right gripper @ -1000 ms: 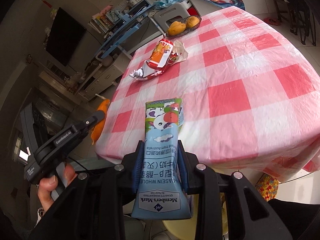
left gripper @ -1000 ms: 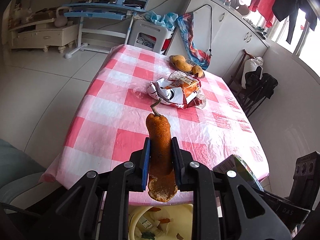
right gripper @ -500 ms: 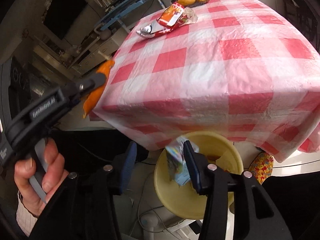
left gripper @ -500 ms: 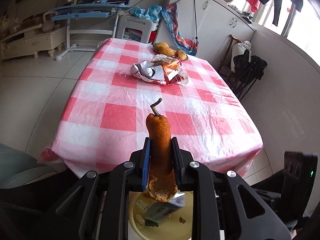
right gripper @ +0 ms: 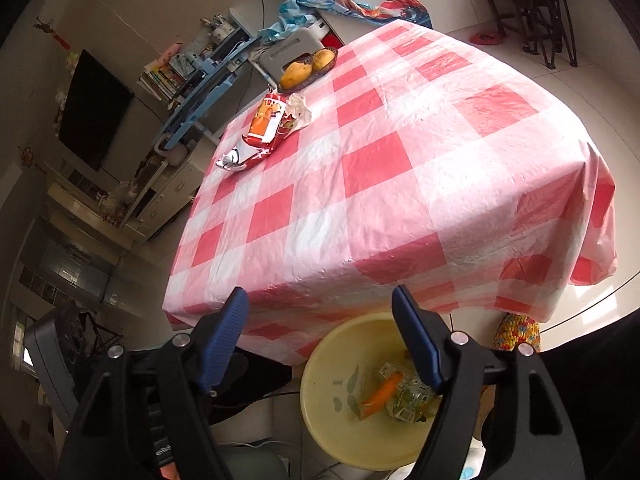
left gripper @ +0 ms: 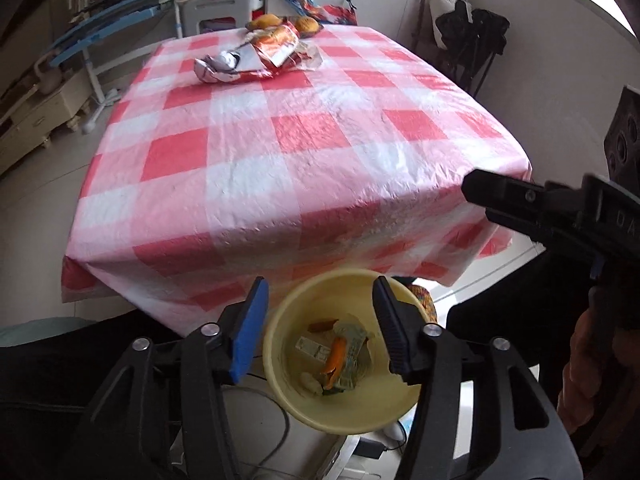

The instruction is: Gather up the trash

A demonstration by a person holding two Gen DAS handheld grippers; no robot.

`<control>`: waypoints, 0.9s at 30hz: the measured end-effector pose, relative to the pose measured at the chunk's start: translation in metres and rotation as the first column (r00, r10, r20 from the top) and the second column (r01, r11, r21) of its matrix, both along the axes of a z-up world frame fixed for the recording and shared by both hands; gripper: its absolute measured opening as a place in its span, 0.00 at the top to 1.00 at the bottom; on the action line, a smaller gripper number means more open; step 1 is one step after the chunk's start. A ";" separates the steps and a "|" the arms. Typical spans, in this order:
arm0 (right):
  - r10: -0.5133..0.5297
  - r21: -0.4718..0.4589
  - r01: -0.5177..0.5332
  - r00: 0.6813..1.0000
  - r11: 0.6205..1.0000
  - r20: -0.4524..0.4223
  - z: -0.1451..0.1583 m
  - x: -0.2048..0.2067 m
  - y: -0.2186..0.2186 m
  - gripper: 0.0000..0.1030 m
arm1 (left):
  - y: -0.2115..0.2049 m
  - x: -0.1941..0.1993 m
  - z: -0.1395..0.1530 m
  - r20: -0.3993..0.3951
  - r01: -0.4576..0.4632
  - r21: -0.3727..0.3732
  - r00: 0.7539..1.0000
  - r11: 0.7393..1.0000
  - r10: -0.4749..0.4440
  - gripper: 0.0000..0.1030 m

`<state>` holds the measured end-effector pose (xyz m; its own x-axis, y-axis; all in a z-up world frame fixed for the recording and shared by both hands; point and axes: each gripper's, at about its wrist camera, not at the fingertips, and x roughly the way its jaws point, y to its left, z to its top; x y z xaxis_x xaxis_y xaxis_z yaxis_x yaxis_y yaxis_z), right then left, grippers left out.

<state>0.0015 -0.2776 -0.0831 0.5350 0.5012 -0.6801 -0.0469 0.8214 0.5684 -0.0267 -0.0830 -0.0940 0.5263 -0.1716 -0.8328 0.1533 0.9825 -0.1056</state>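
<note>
The crumpled red, orange and silver foil snack wrapper [left gripper: 256, 54] lies on the far part of the surface, just in front of a dark shallow dish of yellow-orange mangoes [right gripper: 308, 65], and looks like the trash left to collect. It is probably very light and soft, with a slick, crinkly skin that would slide or spring back under a shallow pinch. A raised fold near its middle seems the best place to take hold, not the flat silver tail [right gripper: 231, 159]. A clear bit of film [right gripper: 299, 108] sits against it on the dish side (whether joined to it or a separate scrap cannot be told).

The surface wears a pink-and-white checked plastic cloth [left gripper: 304, 148], wrinkled and draped over the near edge.

Below that edge, on the floor, stands a round pale-yellow plastic bin [left gripper: 280, 364]. In it lie an orange, carrot-like piece [right gripper: 382, 394] and a flattened printed carton [left gripper: 352, 354], among smaller scraps too blurred to name.

The left gripper [left gripper: 320, 322] hangs over the bin with its jaws wide apart and nothing between them. The right gripper [right gripper: 322, 336] is likewise spread and empty above the bin; the left view shows only part of it from the side. The bin's near rim is cut off behind the jaws, and what lies under the cloth is hidden.
</note>
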 end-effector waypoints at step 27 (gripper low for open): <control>0.051 -0.053 -0.051 0.999 0.997 -0.005 -0.004 -0.001 0.012 0.27 | 0.059 0.008 0.014 0.083 -0.292 -0.106 0.950 0.951 0.301 0.35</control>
